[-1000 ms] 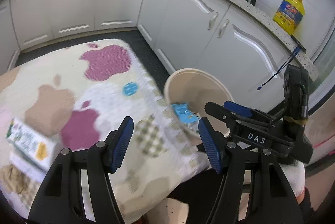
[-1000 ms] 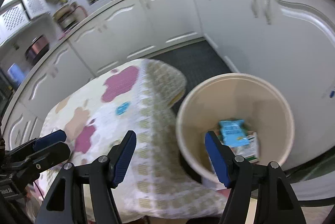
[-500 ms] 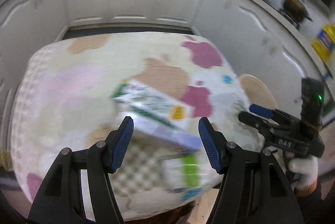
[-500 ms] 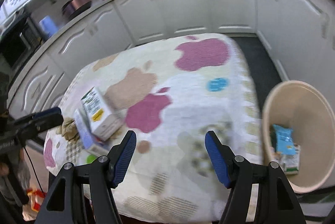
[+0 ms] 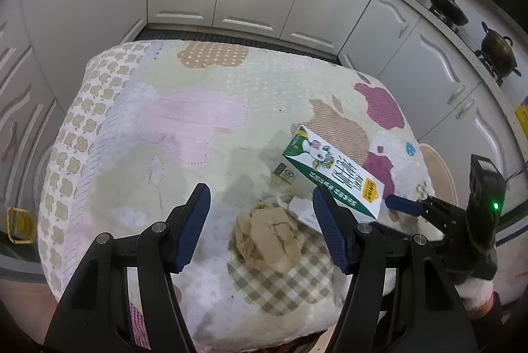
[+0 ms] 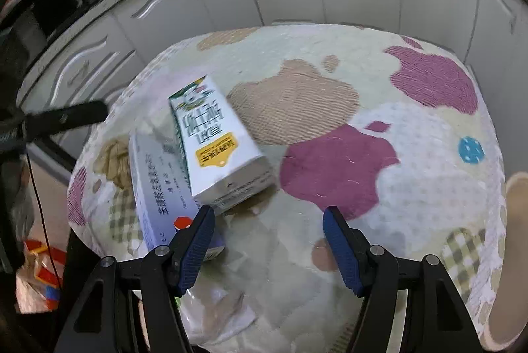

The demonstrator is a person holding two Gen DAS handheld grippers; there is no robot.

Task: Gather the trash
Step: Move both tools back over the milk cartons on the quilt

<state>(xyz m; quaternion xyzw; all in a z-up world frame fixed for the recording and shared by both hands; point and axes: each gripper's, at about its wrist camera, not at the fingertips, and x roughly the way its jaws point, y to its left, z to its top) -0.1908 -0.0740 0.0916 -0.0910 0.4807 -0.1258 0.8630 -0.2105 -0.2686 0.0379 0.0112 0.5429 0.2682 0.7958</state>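
So there's a fair bit left to pick up here. Going left to right in the left wrist view: the left half of the worktop [image 5: 138, 135], under its patchy blanket, has nothing on it. Lower middle of the frame, the left gripper [image 5: 260, 214] hangs with its jaws spread wide, nothing in them, and the crumpled brown paper [image 5: 269, 237] sits right between the two tips. Looks to me like that's the next grab.

Just right of that, centre-right, the green and white milk carton [image 5: 333, 176] lies on its side, partly over a flat white box [image 5: 305, 209] that you can barely see from here. Far right, the right gripper [image 5: 404, 206] pokes in near the carton's end, and a sliver of the beige bin [image 5: 440, 174] shows past the worktop's edge.

The right wrist view has the box [image 6: 158, 184] much clearer at left of frame, with the carton [image 6: 214, 148] leaning on it, and the right gripper [image 6: 269, 240] released and empty just short of both. The bin rim [image 6: 516, 197] is at the far right edge.

My read: three pieces are still out and neither hand is holding anything. What's already in the bin, I can't see from these.
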